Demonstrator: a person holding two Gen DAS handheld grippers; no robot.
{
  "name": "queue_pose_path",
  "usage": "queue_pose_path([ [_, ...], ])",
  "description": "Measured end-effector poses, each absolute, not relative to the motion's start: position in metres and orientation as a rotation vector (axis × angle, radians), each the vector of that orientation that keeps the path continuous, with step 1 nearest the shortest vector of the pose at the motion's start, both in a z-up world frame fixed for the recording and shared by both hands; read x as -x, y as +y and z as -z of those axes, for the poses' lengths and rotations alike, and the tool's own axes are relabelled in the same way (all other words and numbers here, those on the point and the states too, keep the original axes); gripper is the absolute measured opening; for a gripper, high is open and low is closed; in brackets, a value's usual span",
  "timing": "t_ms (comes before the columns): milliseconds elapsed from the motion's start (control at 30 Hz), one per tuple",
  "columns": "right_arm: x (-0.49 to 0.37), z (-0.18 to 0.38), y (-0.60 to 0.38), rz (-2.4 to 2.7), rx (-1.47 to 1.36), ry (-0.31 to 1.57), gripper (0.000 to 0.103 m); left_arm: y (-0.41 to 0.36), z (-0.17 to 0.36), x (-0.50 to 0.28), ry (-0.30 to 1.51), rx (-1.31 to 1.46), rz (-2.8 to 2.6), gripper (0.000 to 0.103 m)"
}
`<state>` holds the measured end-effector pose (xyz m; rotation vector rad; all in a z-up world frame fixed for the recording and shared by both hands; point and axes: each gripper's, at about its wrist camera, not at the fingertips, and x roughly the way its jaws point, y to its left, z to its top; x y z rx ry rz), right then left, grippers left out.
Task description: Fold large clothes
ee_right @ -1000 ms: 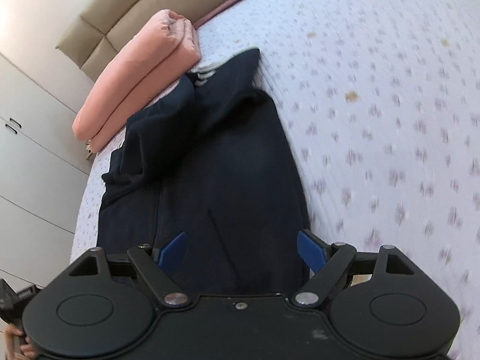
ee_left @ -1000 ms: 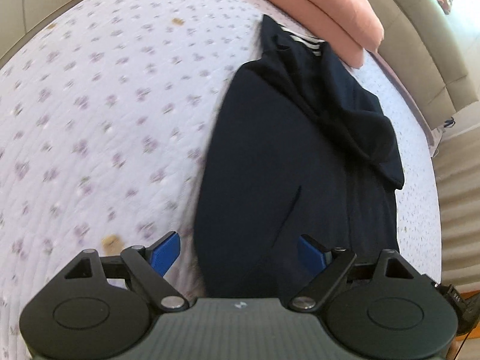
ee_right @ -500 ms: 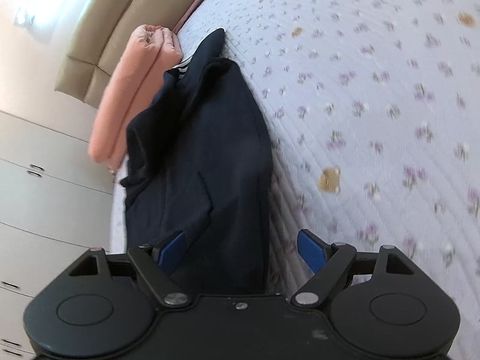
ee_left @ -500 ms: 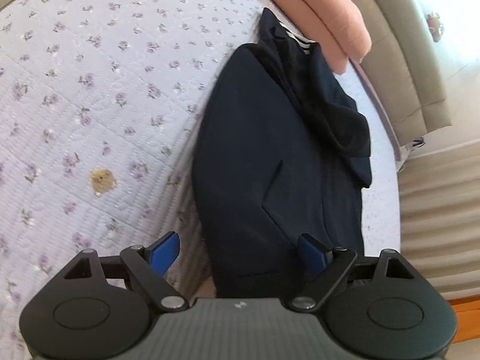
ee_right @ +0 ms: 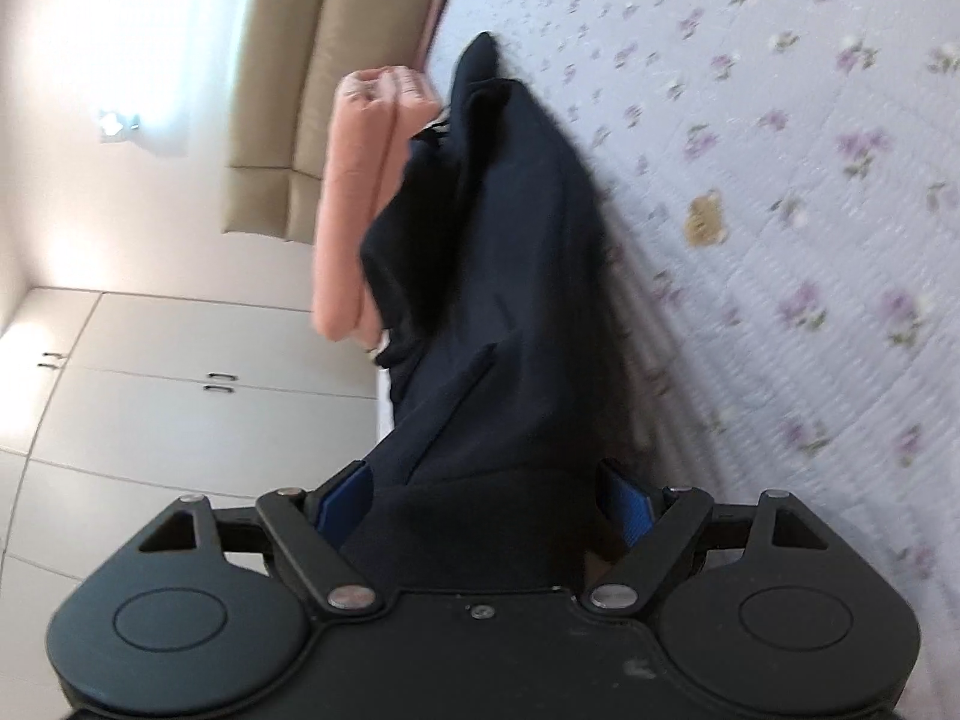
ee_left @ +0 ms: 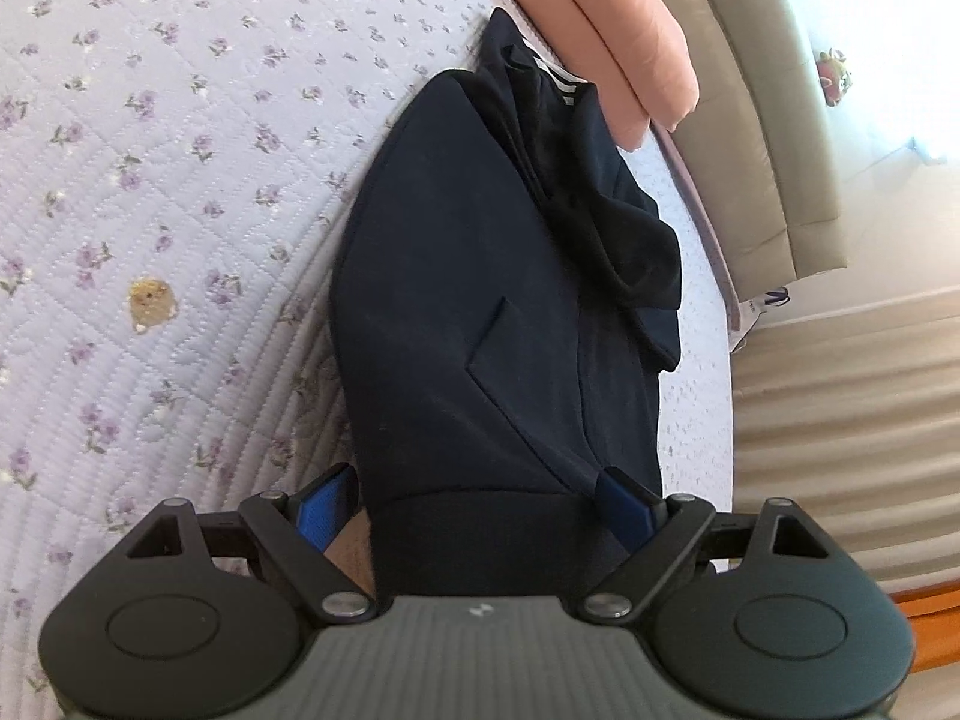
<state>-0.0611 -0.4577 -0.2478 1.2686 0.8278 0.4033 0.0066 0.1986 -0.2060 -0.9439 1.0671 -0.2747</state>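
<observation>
Between my spread left gripper (ee_left: 474, 504) jaws lies the ribbed hem of a dark navy sweatshirt (ee_left: 480, 276); the right gripper (ee_right: 486, 495), also spread, straddles that hem. I should pinch both corners squarely before lifting. Soft, matte knit drapes lengthwise over the quilted floral bedspread (ee_left: 150, 180).
</observation>
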Motion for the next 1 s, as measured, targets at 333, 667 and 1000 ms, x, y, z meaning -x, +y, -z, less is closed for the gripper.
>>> queue_pose_path([
  [333, 0.07, 0.22, -0.458, -0.463, -1.166, 0.791, 0.053, 0.194, 0.223, 0.0, 1.069, 1.052, 0.317, 0.089],
  [667, 0.089, 0.211, -0.463, -0.419, -1.204, 0.695, 0.012, 0.203, 0.197, 0.014, 0.999, 0.976, 0.322, 0.037],
  [1000, 0.091, 0.161, -0.462, -0.373, -1.163, 0.557, 0.009, 0.178, 0.138, 0.015, 0.878, 0.818, 0.3, 0.014],
])
